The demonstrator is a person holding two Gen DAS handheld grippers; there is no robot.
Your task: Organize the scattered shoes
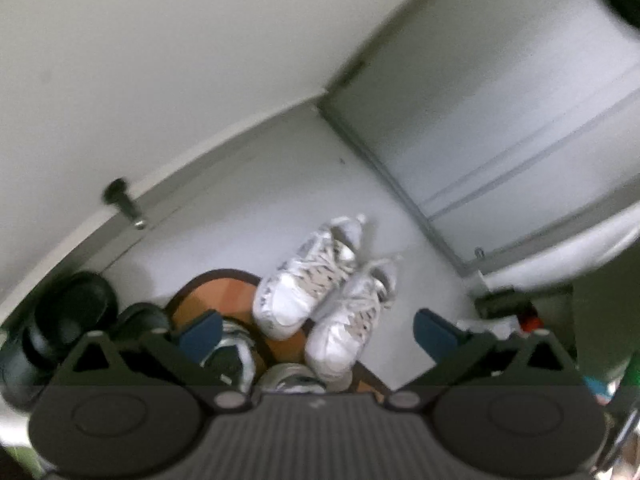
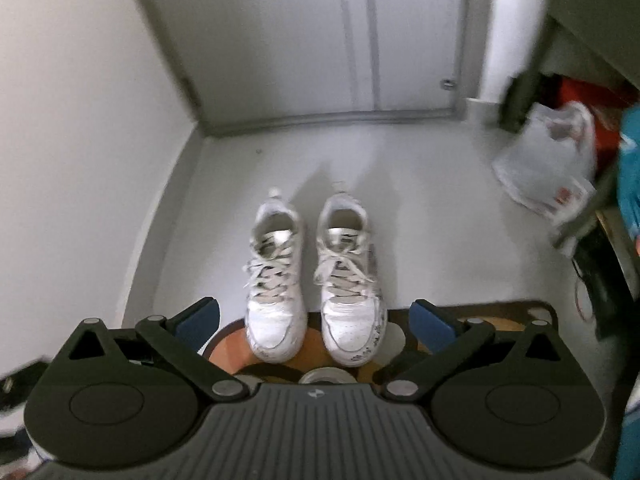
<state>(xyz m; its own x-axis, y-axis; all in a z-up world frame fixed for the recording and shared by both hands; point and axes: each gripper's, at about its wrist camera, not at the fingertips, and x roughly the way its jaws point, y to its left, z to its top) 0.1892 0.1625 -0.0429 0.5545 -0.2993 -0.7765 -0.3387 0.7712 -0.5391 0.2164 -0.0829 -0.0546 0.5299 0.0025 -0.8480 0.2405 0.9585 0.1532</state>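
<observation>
Here, in the left wrist view, the left gripper (image 1: 318, 330) has its blue fingers (image 1: 200, 332) spread wide with nothing clamped between them. The pair of white sneakers (image 1: 320, 300) lies ahead of and between the fingers on the pale floor (image 1: 248, 200), side by side, long axes running diagonally from lower left to upper right, toes nearest the camera and resting on the edge of a brown mat (image 1: 224, 292). Another shoe, darker with silver trim (image 1: 232, 356), sits just under the left finger, and dark footwear (image 1: 72, 316) lies by the wall at far left, so there is more to sort on that side

In the right wrist view, the right gripper (image 2: 316, 326) likewise has its fingers (image 2: 430, 324) wide apart and empty. The white sneakers (image 2: 312, 276) stand squarely between them and a little beyond, parallel, touching or nearly so, heels toward the closed white door (image 2: 280, 40), toes on the mat (image 2: 480, 320). Their long axis runs straight along this gripper's pointing line. A plastic bag (image 2: 548, 152) lies well to the right

Judging from this, the pair looks set down neatly; the next shoe to fetch seems nearer the left hand
</observation>
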